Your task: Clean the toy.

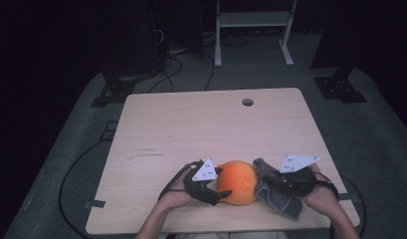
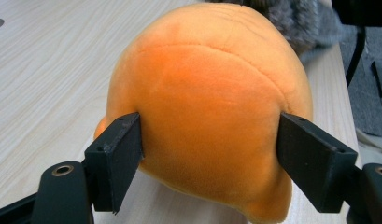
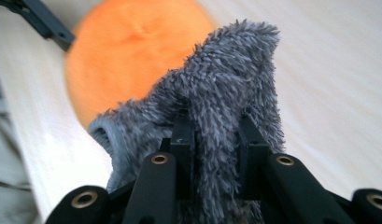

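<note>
Plush, light and squashy, the orange ball (image 1: 237, 182) sits near the tabletop's (image 1: 191, 124) near edge, left tongs (image 1: 218, 185) pressing its sides. Right tongs (image 3: 216, 140) pinch the limp grey fuzzy cloth (image 3: 226, 93); gather folds there.

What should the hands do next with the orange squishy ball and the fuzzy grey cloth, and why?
Probably bring the fluffy grey cloth over onto the round orange plush ball. The right gripper already pinches a fold of the cloth beside the ball, and the left gripper has its jaws against both sides of the ball, steadying it on the wooden table.
</note>
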`<state>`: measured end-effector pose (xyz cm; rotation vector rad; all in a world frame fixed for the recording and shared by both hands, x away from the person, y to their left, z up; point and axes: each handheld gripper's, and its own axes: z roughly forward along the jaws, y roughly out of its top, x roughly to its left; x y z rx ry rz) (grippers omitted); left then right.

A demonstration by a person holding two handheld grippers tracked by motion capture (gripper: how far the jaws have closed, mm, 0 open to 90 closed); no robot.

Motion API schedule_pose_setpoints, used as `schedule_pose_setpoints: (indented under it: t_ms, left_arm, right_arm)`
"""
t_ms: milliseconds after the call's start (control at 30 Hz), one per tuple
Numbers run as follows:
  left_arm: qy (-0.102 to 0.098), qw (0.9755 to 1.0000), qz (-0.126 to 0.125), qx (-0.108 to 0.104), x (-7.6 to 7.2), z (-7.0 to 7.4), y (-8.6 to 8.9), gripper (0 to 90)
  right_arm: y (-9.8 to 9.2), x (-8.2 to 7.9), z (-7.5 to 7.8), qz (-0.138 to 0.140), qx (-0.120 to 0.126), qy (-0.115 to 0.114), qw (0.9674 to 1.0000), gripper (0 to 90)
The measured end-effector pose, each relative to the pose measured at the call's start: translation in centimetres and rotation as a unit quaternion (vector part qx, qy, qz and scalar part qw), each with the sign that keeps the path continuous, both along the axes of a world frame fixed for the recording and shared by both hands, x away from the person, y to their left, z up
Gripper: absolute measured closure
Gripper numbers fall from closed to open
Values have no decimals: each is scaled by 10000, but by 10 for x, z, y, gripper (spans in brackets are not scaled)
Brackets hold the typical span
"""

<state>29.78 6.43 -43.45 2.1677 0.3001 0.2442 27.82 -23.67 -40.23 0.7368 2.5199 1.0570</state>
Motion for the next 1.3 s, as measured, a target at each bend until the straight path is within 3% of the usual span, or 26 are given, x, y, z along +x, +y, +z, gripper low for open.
schedule_pose_setpoints:
  t_ms: [67, 133, 233, 333, 400, 500, 600, 700, 833, 867, 900, 967, 1000, 1067, 1200, 1300]
  left_arm:
    - [-21, 9999, -5, 129, 0, -1, 0, 233]
    - [-1, 9999, -21, 114, 0, -3, 1, 237]
    - [-134, 9994, -138, 274, -3, -3, -2, 248]
    - [-147, 9991, -153, 371, -4, -1, -1, 247]
    - [-81, 9997, -53, 203, -2, 2, 1, 191]
    - [-97, 9999, 64, -112, 0, 6, 1, 145]
    - [-156, 9999, 18, -3, -1, 3, -1, 200]
    - [-49, 9998, 115, 185, 2, 0, 4, 249]
    - [127, 9996, 121, 228, 6, -4, 12, 249]
    - [104, 9997, 104, 179, 6, -2, 13, 249]
    - [-23, 10000, 70, 34, 4, 1, 12, 166]
    - [-179, 9988, -81, -452, 0, 12, 9, 163]
    - [-213, 9986, -67, -484, -1, 14, 7, 164]
    - [-344, 9994, -12, -65, -1, 11, 1, 169]
    - [-150, 9998, 60, -115, 3, 2, 8, 184]
    - [-82, 9998, 144, -98, 5, 0, 11, 194]
  right_arm:
    - [6, 2, -6, 116, 275, 157, 9994, 722]
    - [6, 1, -2, 272, 589, 222, 9976, 720]
    - [15, -2, 6, 534, 795, 252, 9951, 666]
    - [27, -5, 6, 543, 617, 78, 9966, 624]
    - [34, -7, 3, 440, 475, -111, 9978, 616]
    - [40, -10, 2, 285, 530, -250, 9979, 620]
    - [42, -10, 0, 223, 483, -391, 9978, 672]
    - [32, -5, -5, 171, 592, -307, 9976, 709]
    - [7, 5, -19, -225, 822, 85, 9963, 721]
    - [7, 5, -19, -225, 822, 85, 9963, 721]
    - [7, 5, -20, -234, 833, 85, 9962, 723]
    - [12, 2, -16, -244, 751, -73, 9969, 722]
    - [16, -1, -13, -164, 784, -156, 9967, 721]
    - [25, -4, -7, 32, 853, -232, 9961, 721]
    - [28, -3, -12, 158, 793, -168, 9966, 720]
    - [14, 5, -25, -81, 729, 103, 9972, 722]
